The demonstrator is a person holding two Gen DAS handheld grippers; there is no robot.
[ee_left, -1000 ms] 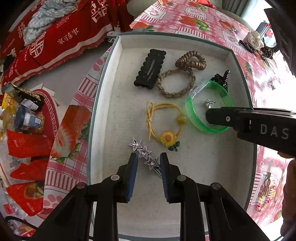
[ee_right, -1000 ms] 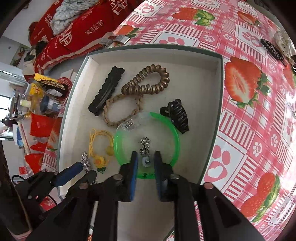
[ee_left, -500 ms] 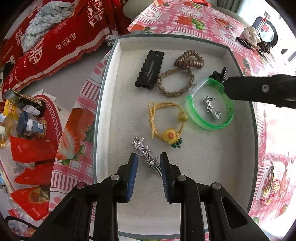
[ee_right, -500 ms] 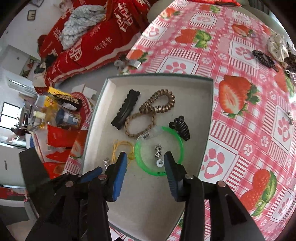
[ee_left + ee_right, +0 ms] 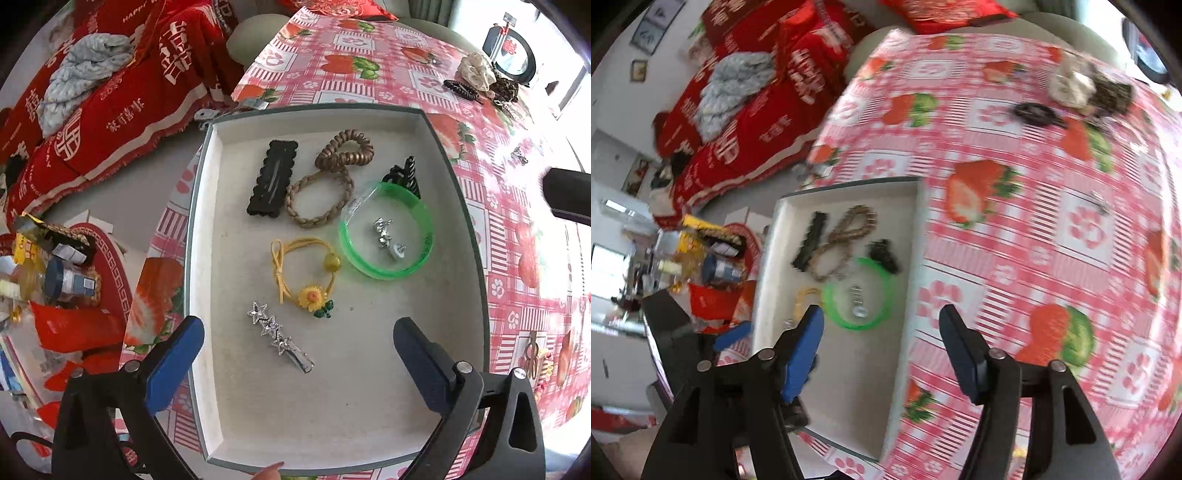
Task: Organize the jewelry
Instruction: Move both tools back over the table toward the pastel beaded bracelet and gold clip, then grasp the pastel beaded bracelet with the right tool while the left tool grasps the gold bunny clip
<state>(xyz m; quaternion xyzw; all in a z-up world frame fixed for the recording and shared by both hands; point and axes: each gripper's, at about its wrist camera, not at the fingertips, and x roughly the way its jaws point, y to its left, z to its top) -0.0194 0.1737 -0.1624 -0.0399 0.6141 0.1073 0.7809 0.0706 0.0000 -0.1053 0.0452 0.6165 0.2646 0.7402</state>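
Note:
A white-lined tray (image 5: 207, 258) holds a black scalloped clip (image 5: 271, 181), a brown coil tie (image 5: 345, 149), a braided tie (image 5: 319, 201), a black claw clip (image 5: 404, 177) and a yellow sunflower tie (image 5: 303, 273). A silver earring (image 5: 388, 238) lies inside a green bangle (image 5: 386, 229). A star hair clip (image 5: 277, 336) rests free on the tray floor between the jaws of my left gripper (image 5: 295, 332), which are opening wide. My right gripper (image 5: 881, 317), jaws opening and empty, hovers high over the tray's (image 5: 910, 258) right wall, above the bangle (image 5: 864, 295).
More hair accessories lie on the strawberry tablecloth (image 5: 498, 258): a white scrunchie (image 5: 476, 72) and dark ties at the far right, a clip pile (image 5: 535, 362) at the near right. A red-covered sofa (image 5: 110, 110) and floor clutter (image 5: 62, 280) are left of the table.
My left jaws sprang wide apart, leaving the star clip on the tray. My right gripper let go of the earring inside the bangle, opened, rose and pulled away to the right.

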